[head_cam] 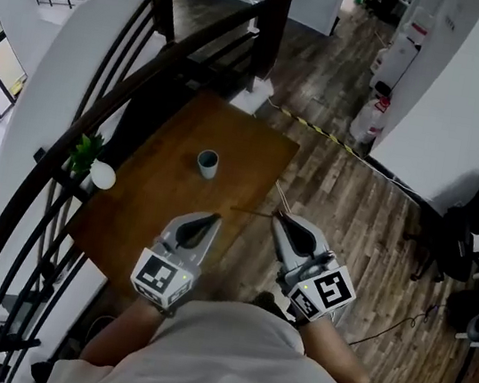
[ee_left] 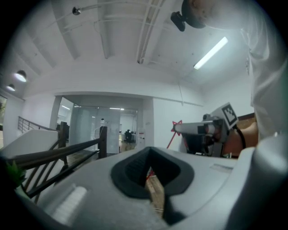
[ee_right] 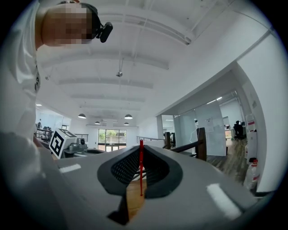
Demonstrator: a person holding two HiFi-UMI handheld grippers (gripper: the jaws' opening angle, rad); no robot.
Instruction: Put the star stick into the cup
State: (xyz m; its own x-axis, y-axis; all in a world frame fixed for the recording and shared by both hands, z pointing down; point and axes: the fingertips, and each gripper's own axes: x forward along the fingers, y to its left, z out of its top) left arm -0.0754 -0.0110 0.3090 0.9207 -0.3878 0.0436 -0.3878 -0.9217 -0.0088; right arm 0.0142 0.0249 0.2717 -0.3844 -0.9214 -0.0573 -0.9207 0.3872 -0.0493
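While both grippers hung level at the near end of the wooden table (head_cam: 144,194), the right gripper (head_cam: 278,217) had its 2 jaws pinched onto the star stick (ee_right: 141,168). In the right gripper view, the stick was a thin red rod standing upright between the dark pads. In the left gripper view its red star (ee_left: 176,126) sat at the top, just off the right gripper's tip, and the rod slanted down from it.

The left gripper (head_cam: 210,218) lay beside the right one with a gap between them. Its jaws were pressed together on nothing, and only a strip of table showed through the slit below them.

The cup (head_cam: 207,164), small and grey-blue, stood upright near the middle of the table. It was ahead of both grippers and well apart from the stick, which was not yet in it.

At the table's left edge a green plant (head_cam: 86,151) and a round white pot (head_cam: 102,175) sat close to a dark curved railing (head_cam: 176,50). To the right, an office chair (head_cam: 478,224) stood on the wood floor (head_cam: 352,222).
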